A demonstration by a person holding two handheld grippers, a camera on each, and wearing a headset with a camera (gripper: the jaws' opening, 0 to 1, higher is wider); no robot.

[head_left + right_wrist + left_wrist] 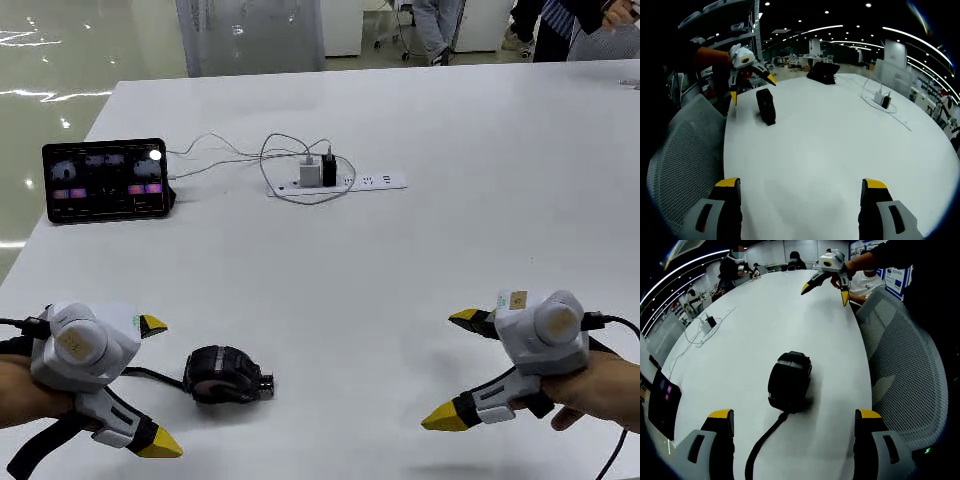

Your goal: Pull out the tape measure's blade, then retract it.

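A black tape measure (226, 375) lies on the white table (400, 230) near the front left, its blade inside the case and a black strap trailing toward me. My left gripper (158, 382) stands open just left of it, jaws wide, with the tape measure (790, 381) a short way ahead of the yellow fingertips (720, 416). My right gripper (455, 366) is open at the front right, far from the tape measure (766, 106), nothing between its jaws. The right gripper (826, 281) shows across the table in the left gripper view, the left gripper (749, 74) in the right gripper view.
A tablet (104, 180) with a lit screen stands at the back left. A white power strip (345, 183) with chargers and looped cables lies mid-table. A mesh chair (905, 370) sits by the table's near edge. People stand beyond the far edge.
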